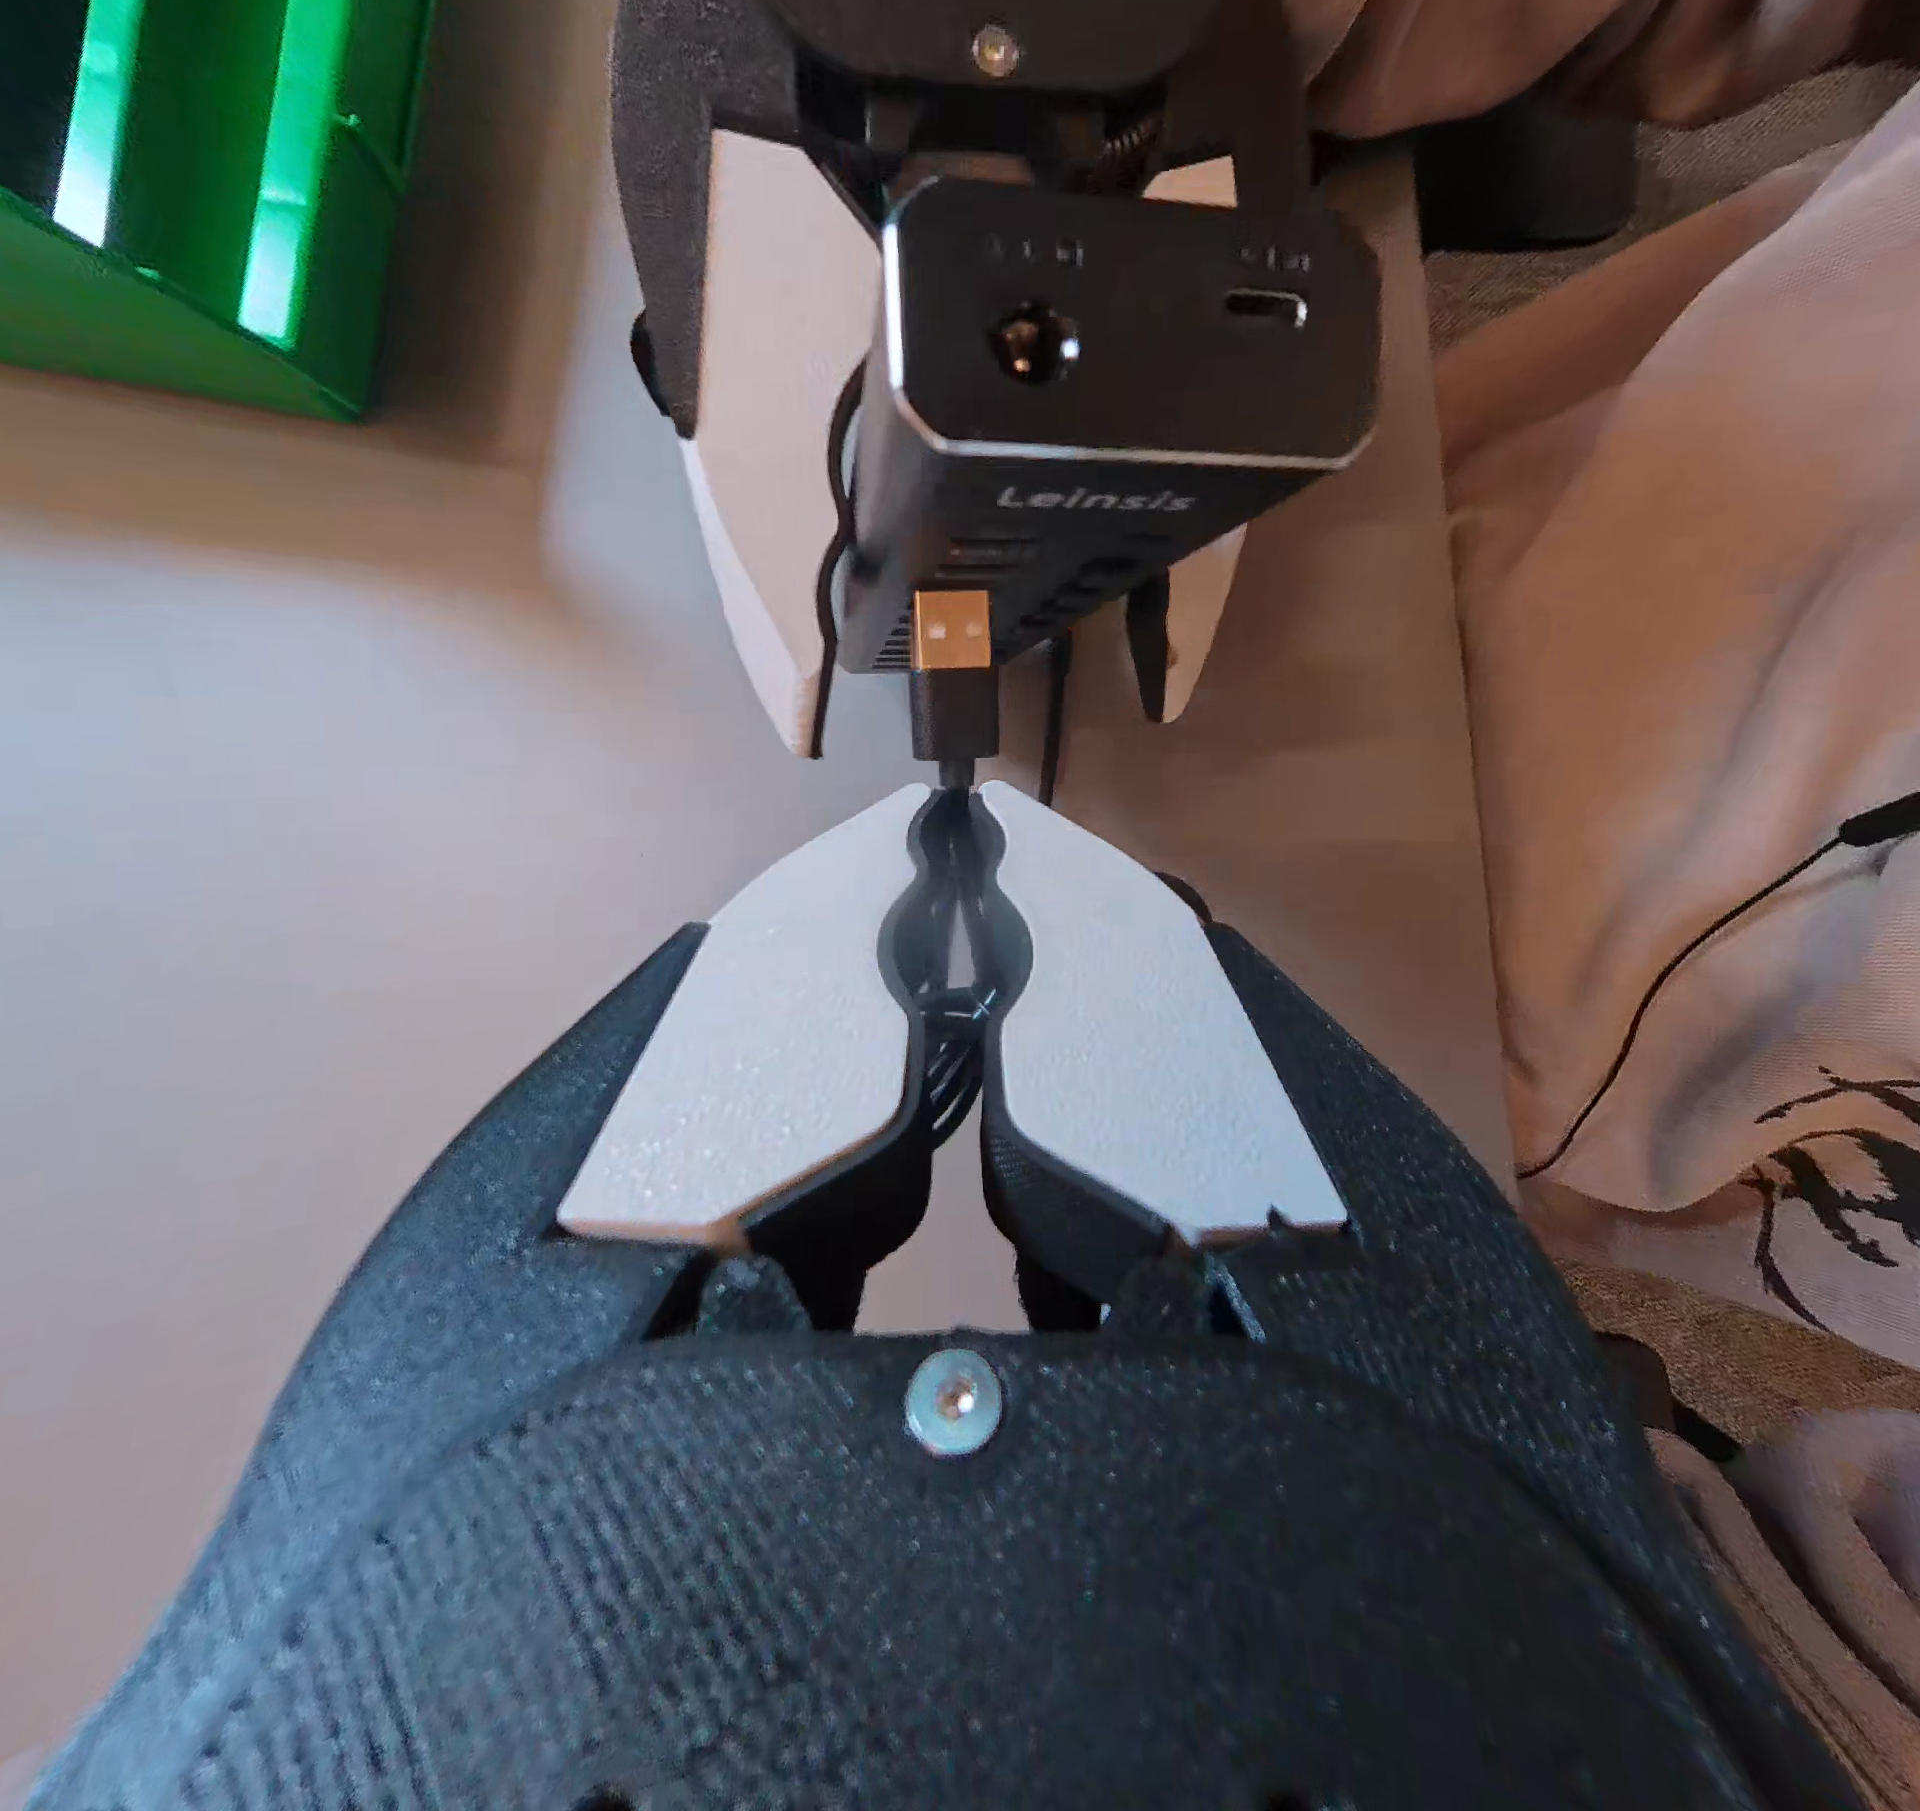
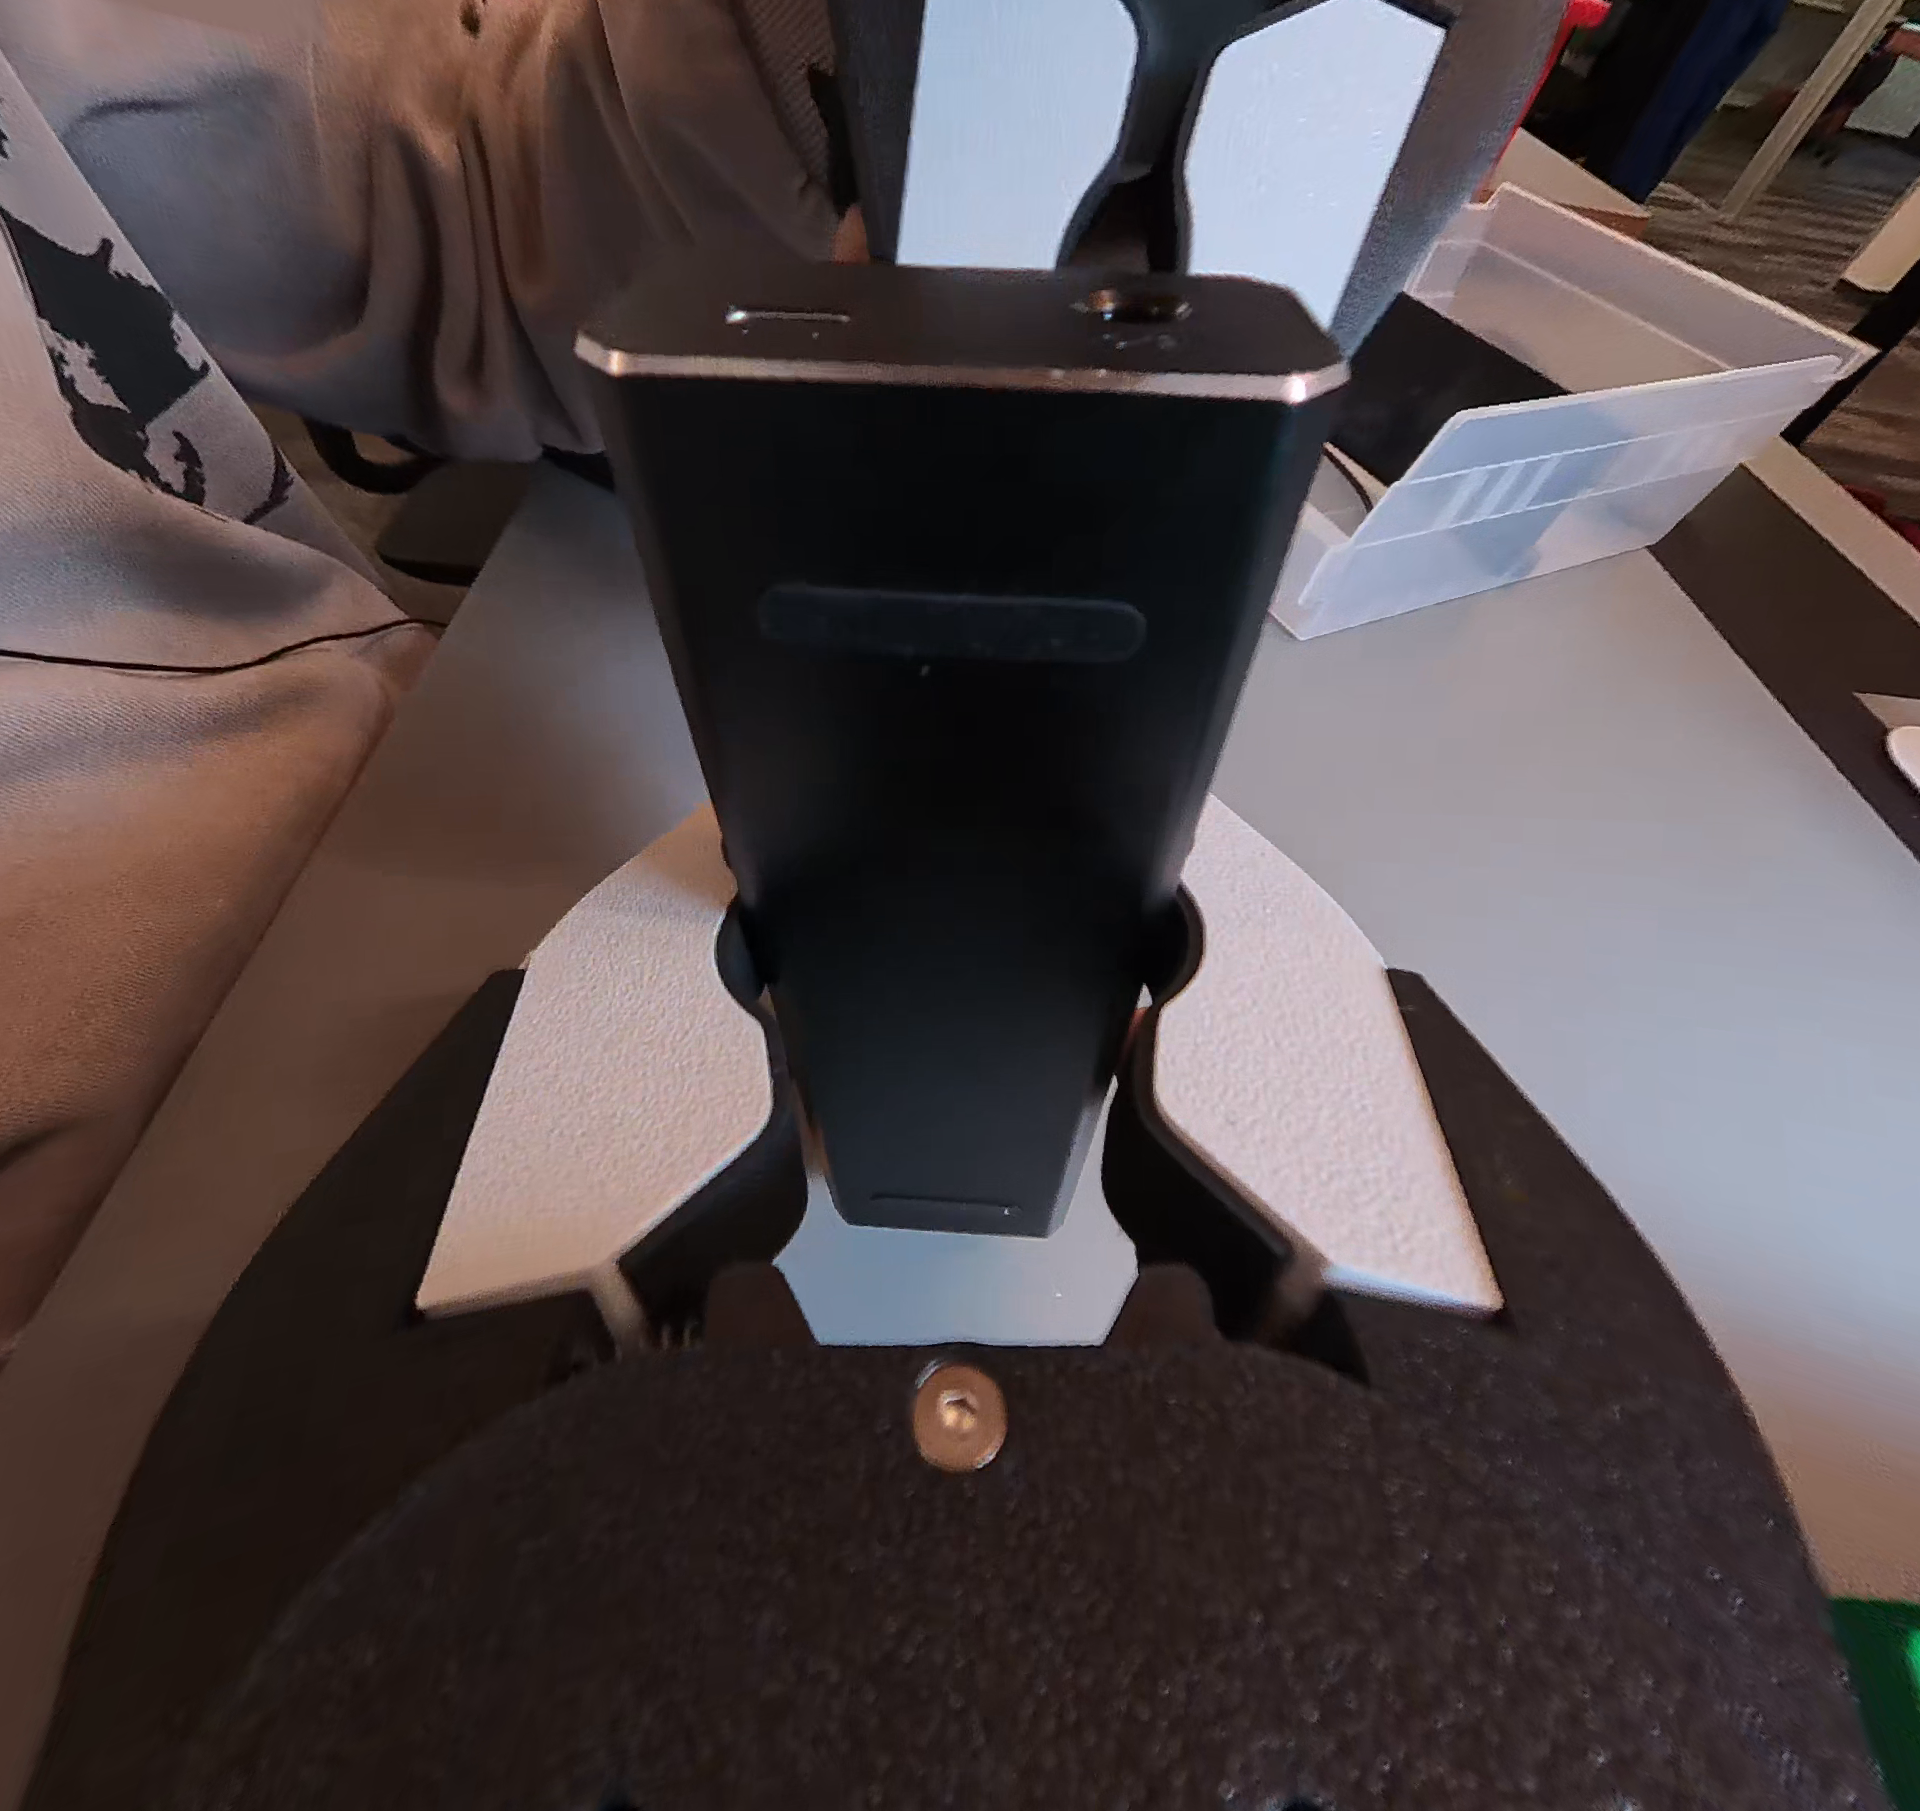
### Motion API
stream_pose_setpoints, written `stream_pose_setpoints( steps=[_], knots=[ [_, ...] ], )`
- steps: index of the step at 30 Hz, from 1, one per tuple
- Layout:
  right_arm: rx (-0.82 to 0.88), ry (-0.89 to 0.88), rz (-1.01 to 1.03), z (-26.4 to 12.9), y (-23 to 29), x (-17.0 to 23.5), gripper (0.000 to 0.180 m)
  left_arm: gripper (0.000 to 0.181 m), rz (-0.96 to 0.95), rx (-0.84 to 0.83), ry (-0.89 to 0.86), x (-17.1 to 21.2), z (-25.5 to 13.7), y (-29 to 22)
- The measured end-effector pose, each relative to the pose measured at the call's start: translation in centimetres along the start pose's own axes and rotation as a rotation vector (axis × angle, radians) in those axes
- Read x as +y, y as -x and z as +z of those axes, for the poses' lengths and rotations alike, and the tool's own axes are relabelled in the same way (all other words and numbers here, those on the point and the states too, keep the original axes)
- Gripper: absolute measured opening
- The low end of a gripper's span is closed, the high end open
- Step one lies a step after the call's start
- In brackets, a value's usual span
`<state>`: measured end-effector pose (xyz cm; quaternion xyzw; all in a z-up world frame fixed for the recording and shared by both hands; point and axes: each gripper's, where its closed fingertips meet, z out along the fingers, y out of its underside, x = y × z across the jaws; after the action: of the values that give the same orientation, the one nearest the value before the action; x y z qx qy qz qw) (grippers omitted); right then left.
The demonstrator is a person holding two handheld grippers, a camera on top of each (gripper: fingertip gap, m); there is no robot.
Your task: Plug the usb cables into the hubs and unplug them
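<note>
My left gripper point(image 1: 951, 793) is shut on a black USB cable point(image 1: 948, 888) just behind its plug. The plug point(image 1: 951, 631) has a gold metal end that shows in full, lying against the port side of the black hub point(image 1: 1122, 379), outside the ports. My right gripper point(image 2: 956, 930) is shut on the hub point(image 2: 956, 681) and holds it above the table, facing my left gripper. Its white fingers point(image 1: 748, 556) flank the hub in the left wrist view. The left gripper's white fingers point(image 2: 997, 99) show beyond the hub; the plug is hidden there.
A green box point(image 1: 208, 161) stands at the far left on the pale table point(image 1: 260, 826). A clear plastic box point(image 2: 1558, 473) sits on the table point(image 2: 1558, 878) to the right. A person's beige sleeve and printed top point(image 2: 260, 255) fill the left side.
</note>
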<state>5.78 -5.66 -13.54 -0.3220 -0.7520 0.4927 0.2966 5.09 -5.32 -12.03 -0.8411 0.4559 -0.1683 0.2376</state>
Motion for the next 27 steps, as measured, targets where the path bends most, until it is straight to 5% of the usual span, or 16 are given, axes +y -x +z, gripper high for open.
stream_pose_setpoints(
  steps=[27],
  knots=[
    [-0.018, 0.149, -0.044, 0.9, 1.0, 1.8, 0.071, 0.003, 0.074, 0.052, -0.008, -0.6, 0.4, -1.4]
  ],
)
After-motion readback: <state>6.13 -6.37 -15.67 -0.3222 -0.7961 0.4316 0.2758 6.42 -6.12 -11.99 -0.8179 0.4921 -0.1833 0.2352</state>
